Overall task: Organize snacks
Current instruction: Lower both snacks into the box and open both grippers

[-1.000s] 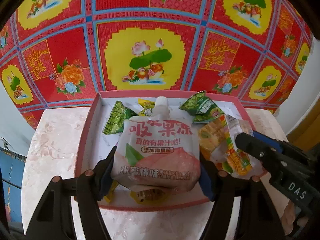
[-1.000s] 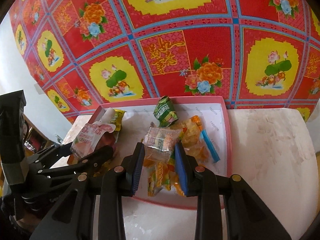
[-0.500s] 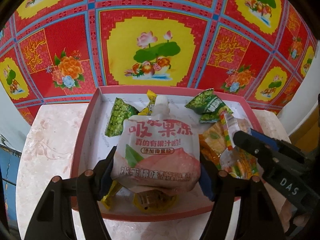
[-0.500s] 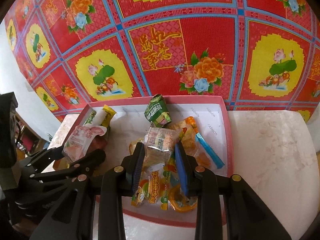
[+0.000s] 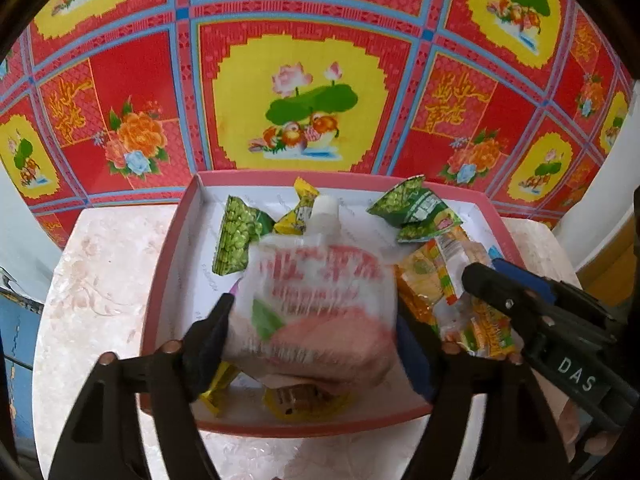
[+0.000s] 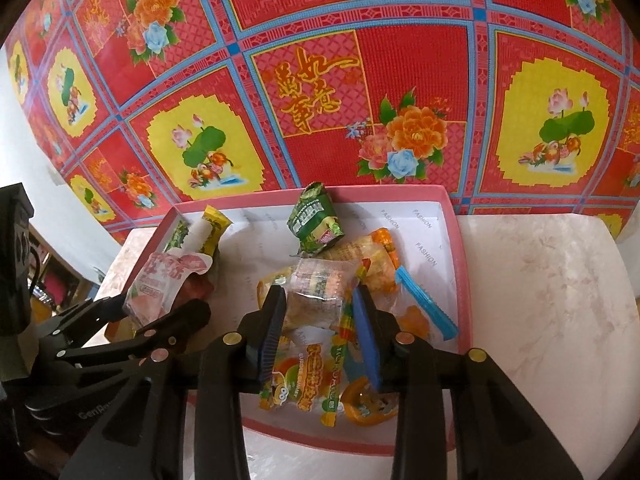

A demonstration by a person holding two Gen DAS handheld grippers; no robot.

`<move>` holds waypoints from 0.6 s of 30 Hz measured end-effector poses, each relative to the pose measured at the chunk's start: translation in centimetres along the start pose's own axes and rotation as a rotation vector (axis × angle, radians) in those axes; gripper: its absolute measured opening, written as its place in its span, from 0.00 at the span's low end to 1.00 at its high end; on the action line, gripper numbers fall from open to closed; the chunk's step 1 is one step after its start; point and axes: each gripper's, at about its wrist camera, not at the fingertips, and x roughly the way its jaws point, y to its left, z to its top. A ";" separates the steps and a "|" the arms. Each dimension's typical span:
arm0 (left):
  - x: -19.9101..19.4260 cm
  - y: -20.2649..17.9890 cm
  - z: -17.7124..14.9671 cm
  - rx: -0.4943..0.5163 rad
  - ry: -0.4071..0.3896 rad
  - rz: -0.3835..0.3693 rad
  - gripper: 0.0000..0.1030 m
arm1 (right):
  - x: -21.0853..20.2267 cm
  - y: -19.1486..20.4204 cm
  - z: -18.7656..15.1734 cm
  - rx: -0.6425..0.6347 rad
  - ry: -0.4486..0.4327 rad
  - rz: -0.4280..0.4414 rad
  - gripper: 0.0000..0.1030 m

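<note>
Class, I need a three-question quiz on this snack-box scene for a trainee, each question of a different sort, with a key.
1. True or false: the peach jelly pouch lies outside the pink box.
2. What is between the right gripper fingers? A) clear wrapped snack B) a green pea packet C) a blue clip
3. Fill in: both grippers hover over the pink ____.

Key: 1 false: it is over the box, between the left gripper fingers as they open. 2 A. 3 box.

In the pink box [image 5: 168,280] lie two green pea packets [image 5: 236,236], one spouted jelly pouch [image 5: 320,304] and one blue clip [image 6: 426,304]. Beside the pouch sit perhaps four yellow-orange sweet packs [image 6: 304,384], too overlapped to count surely.
</note>
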 end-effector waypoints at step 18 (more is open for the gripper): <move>-3.7 0.0 -0.4 0.012 -0.052 0.036 0.85 | -3.3 0.5 -0.6 0.002 -0.052 -0.009 0.60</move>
